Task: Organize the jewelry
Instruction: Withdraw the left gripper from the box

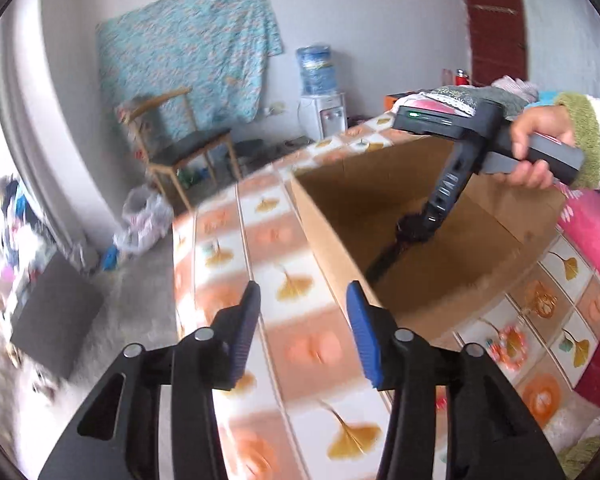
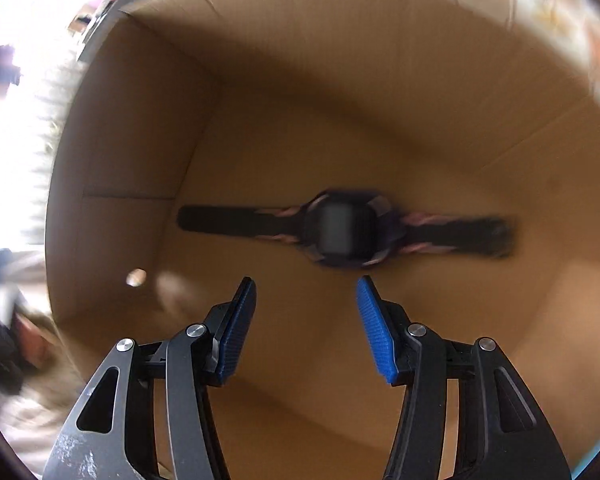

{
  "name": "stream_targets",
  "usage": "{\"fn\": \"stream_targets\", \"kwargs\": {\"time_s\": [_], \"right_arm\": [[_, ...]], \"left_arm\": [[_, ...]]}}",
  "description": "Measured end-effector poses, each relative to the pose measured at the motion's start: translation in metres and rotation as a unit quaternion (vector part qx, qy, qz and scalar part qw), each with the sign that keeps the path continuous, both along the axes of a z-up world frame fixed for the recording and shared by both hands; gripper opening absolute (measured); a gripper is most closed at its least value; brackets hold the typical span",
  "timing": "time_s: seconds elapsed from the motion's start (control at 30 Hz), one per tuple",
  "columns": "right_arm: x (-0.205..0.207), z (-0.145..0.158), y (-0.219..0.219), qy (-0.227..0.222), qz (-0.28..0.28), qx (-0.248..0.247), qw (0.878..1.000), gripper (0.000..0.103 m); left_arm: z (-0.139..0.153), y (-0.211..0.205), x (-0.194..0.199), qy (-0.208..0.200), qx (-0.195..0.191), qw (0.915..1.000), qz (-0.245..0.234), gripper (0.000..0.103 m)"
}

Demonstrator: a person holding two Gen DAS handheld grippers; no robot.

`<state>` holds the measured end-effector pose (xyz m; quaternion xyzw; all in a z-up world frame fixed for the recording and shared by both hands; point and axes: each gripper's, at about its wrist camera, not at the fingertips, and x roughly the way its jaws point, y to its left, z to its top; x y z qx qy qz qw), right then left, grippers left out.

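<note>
A black watch (image 2: 340,228) with pink-streaked straps lies flat inside the cardboard box (image 2: 140,120), blurred. My right gripper (image 2: 306,280) points down into the box just short of the watch, open, with nothing between its blue pads. In the left wrist view a hand holds that right gripper (image 1: 418,227) inside the box (image 1: 328,240), with the watch strap (image 1: 384,260) showing below it. My left gripper (image 1: 304,292) stands open and empty over the leaf-patterned tablecloth (image 1: 284,344), beside the box's near wall. An orange bead bracelet (image 1: 510,346) and a golden bracelet (image 1: 540,300) lie on the cloth right of the box.
A pink cloth (image 1: 592,224) lies at the table's right edge. Beyond the table stand a wooden chair (image 1: 188,148) and a water dispenser (image 1: 320,92). A plastic bag (image 1: 144,220) and a dark box (image 1: 56,316) sit on the floor to the left.
</note>
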<state>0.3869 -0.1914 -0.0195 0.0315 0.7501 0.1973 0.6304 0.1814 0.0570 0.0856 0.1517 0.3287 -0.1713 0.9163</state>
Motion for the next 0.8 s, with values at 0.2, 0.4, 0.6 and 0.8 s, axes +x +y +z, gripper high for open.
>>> {"fn": "stream_targets", "kwargs": {"time_s": [0.2,0.4,0.6,0.8], "right_arm": [[0.014,-0.019,-0.012,0.014,-0.137,0.058,0.989,0.048],[0.005,-0.044,-0.050,0.027,-0.301,0.148,0.942,0.047],[-0.007,-0.037,-0.025,0.032,-0.276,0.169,0.945,0.047],[-0.004,-0.063,0.000,0.045,-0.298,0.177,0.937,0.055]], "left_arm": [[-0.046,-0.001,-0.037,0.061,-0.049,0.9965,0.028,0.051],[-0.063,0.000,-0.048,0.094,-0.068,0.9930,0.026,0.051],[-0.062,0.018,-0.049,0.091,-0.086,0.9910,0.048,0.051],[-0.061,0.022,-0.051,0.091,-0.093,0.9898,0.059,0.051]]}}
